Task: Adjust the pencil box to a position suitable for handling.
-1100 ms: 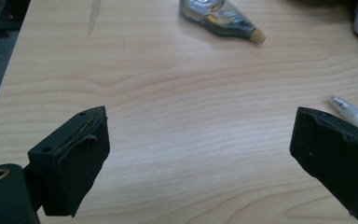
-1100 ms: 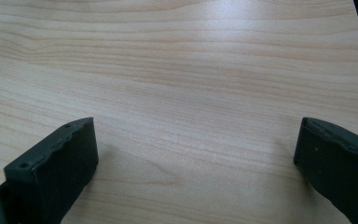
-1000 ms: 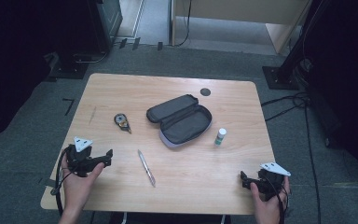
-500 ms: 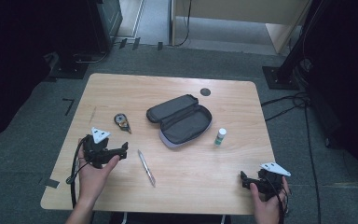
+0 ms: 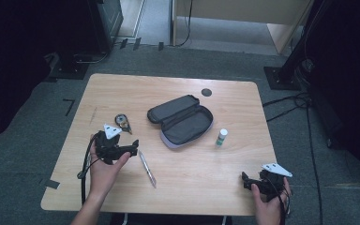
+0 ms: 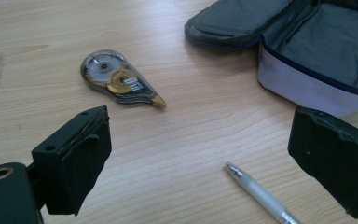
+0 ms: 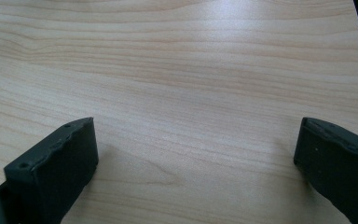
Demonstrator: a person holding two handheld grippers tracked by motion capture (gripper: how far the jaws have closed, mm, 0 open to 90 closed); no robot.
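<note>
Woodgrain table bearing soft fabric pouch, slim pen.

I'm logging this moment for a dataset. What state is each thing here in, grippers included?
Pencil case: unzipped, lid folded open, nothing visible inside.
Correction tape: lying flat on the table.
Pen: lying flat, untouched.
Small bottle: upright, cap on.
Left gripper: open, holding nothing, near the pen.
Right gripper: open, holding nothing, over bare table.
</note>
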